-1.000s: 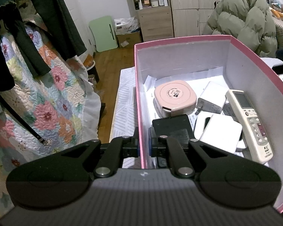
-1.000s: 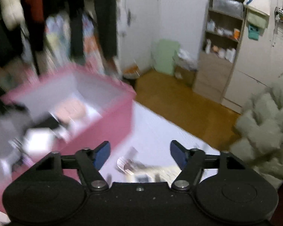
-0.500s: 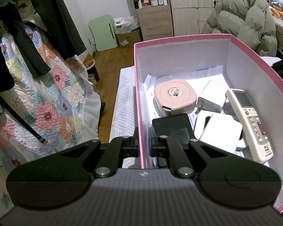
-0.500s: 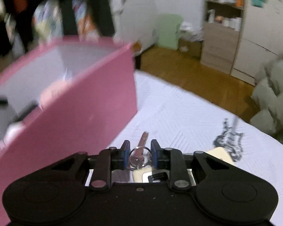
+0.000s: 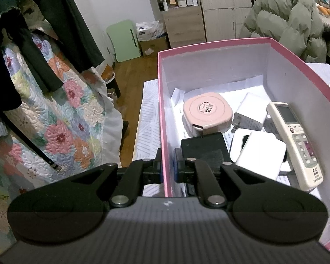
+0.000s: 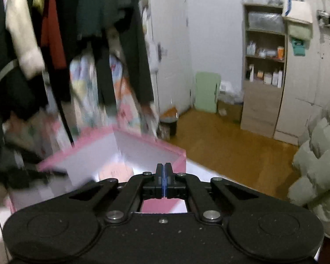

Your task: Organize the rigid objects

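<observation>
Pink box (image 5: 248, 50) sits on a white patterned bed cover, and the left gripper (image 5: 167, 168) has its jaws clenched on the box's left wall, one finger outside and one inside. Within the box lie a round pink case (image 5: 208, 115), a white charger (image 5: 249, 115), a remote control (image 5: 296, 143), a black block (image 5: 203, 148) and a white device (image 5: 260, 155), all hard things packed close and partly overlapping. The box looks like thin card: light, stiff enough to hold its shape, but a wall pinched at one spot may flex if the box is pulled, so a grip low near a corner would likely steady it better. The right gripper (image 6: 164, 179) hangs above the box's near corner with its jaws pressed together; nothing shows between the blue pads (image 6: 164, 182), and whether some thin item is caught there cannot be told, since the view is blurred. The things inside are smooth plastic, likely slippery, and the remote control is best taken across its narrow sides. The task seems well along, judging by how full the box is.
</observation>
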Motion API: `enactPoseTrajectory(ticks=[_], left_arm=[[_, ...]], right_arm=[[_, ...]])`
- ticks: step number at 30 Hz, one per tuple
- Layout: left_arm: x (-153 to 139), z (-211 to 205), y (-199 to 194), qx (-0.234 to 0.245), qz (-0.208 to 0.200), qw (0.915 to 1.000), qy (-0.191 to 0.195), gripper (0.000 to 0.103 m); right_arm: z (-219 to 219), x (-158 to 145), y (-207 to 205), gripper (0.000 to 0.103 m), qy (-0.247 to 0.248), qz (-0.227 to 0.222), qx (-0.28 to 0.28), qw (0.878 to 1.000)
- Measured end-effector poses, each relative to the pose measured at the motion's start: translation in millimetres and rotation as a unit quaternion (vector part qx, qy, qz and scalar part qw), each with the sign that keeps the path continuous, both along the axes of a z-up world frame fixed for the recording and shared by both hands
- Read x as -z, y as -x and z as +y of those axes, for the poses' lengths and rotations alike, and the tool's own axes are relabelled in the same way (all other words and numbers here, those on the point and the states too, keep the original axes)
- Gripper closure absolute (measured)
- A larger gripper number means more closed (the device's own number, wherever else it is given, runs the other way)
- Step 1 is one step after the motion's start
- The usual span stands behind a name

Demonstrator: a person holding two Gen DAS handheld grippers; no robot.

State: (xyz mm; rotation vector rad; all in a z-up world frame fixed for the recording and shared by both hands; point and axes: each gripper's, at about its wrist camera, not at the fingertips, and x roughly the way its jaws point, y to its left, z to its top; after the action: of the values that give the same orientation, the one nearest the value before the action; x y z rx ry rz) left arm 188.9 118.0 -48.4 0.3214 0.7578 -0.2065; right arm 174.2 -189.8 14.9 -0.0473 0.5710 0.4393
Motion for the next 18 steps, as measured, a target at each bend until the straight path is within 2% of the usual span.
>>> enactPoseTrajectory(ticks=[4, 5, 7, 8, 10, 11, 12, 13, 14, 16, 18], left_arm=[[0.2, -0.9, 0.3, 0.002, 0.0, 1.0, 0.0, 0.095], [0.2, -0.9, 0.4, 0.002, 0.0, 1.0, -0.001, 0.095], [0.3, -0.8, 0.0, 0.002, 0.001, 1.0, -0.002, 0.095], [0.3, -1.6, -0.5, 0.002, 0.001, 1.0, -0.001, 0.095], [0.7, -1.7, -0.4, 0.002, 0.001, 1.0, -0.002, 0.095], [0.8, -1.8, -0.2, 0.002, 0.001, 1.0, -0.002, 0.095], [0.7, -1.6, -0.3, 0.002, 0.001, 1.0, -0.002, 0.095], [0.6, -1.6, -0.4, 0.002, 0.001, 1.0, -0.001, 0.095], [0.6, -1.6, -0.4, 0.002, 0.001, 1.0, -0.002, 0.095], [0.5, -1.7, -0.5, 0.002, 0.001, 1.0, -0.001, 0.095], [1.1, -2.3, -0.4, 0.002, 0.002, 1.0, 0.0, 0.095]], right_arm=[[-9.7, 40.1, -9.5, 0.093, 0.027, 0.072, -0.003, 0.997], [-12.0, 51.6, -11.5, 0.089, 0.026, 0.087, -0.013, 0.996], [-12.6, 68.0, -11.2, 0.07, 0.023, 0.109, -0.04, 0.993], [-12.0, 76.6, -12.7, 0.056, 0.027, 0.121, -0.045, 0.991], [-5.7, 92.8, -15.3, 0.053, 0.041, 0.132, -0.046, 0.989], [-0.5, 102.9, -16.2, 0.056, 0.052, 0.138, -0.046, 0.988], [4.8, 110.3, -16.2, 0.076, 0.064, 0.14, -0.044, 0.987], [7.9, 113.0, -14.4, 0.083, 0.068, 0.129, -0.041, 0.988], [9.3, 111.1, -11.0, 0.098, 0.071, 0.118, -0.036, 0.99], [5.7, 98.0, -6.5, 0.098, 0.046, 0.12, -0.023, 0.991], [0.9, 72.0, 3.7, 0.098, 0.016, 0.087, -0.012, 0.996]])
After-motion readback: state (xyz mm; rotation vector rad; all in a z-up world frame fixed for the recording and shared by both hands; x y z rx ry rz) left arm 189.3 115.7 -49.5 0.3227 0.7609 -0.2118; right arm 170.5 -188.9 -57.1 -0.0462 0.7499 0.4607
